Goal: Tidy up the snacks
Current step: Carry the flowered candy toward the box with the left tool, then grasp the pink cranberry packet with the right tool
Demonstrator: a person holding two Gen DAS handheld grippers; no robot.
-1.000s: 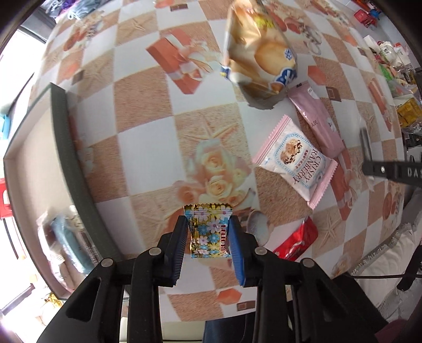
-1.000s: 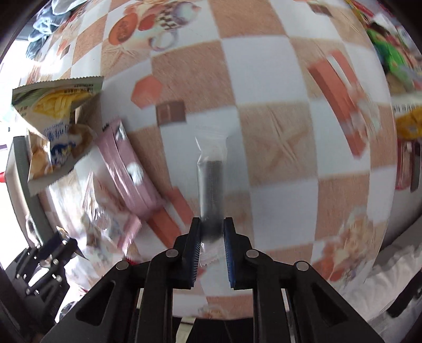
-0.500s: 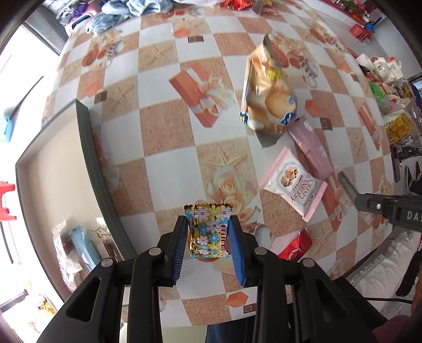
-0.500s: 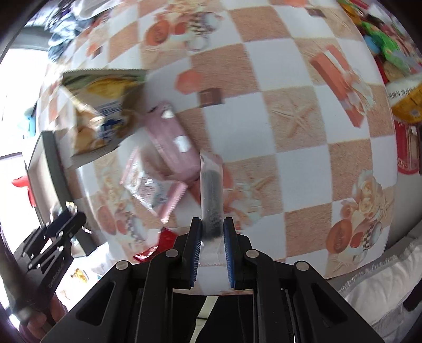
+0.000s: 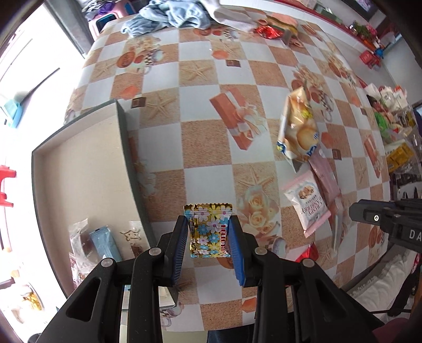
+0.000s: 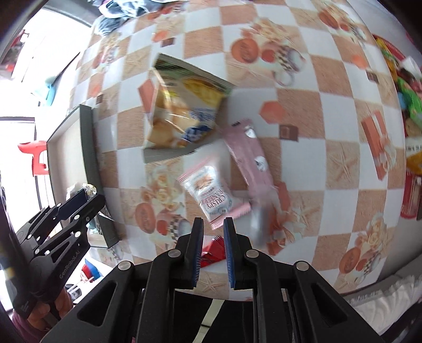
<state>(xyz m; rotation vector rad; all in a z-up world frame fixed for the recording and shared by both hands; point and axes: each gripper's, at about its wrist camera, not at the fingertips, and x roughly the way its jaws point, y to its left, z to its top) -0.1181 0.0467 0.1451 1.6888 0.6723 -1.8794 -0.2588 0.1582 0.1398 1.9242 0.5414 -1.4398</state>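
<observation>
Closest to us, our left gripper (image 5: 209,234) is clamped on a small gold floral candy packet (image 5: 209,232), held upright above the checkered tablecloth (image 5: 205,182) and just to the right of the grey tray (image 5: 124,137). Our right gripper (image 6: 213,238) has its jaws a little apart with nothing between them, hanging over the near edge of the table. There's a blurry clear-wrapped stick (image 6: 259,227) just to its right; we can't tell from the smear whether it's lying on the cloth or in the air. A red wrapper (image 6: 211,253) peeks out right under those fingers. The tray's near end already has a few things in it: a light blue sachet (image 5: 104,244) and a clear pack with something brown (image 5: 79,237), plus a bit more we can't make out. Most of the tray floor looks bare, so we'd say there's plenty of room. A bit further out on the cloth sit the pink Crispy Cranberry packet (image 6: 211,192) and a long pink bar (image 6: 249,155) just beside it, then the big biscuit bag (image 6: 182,116) beyond those, touching or nearly touching the bar's far end. Way at the back there's a pile of blue clothes (image 5: 168,17) and some more wrappers. Our guess is we're early to midway through: a handful packed, one candy on its way, and at least five loose snacks left to move.
</observation>
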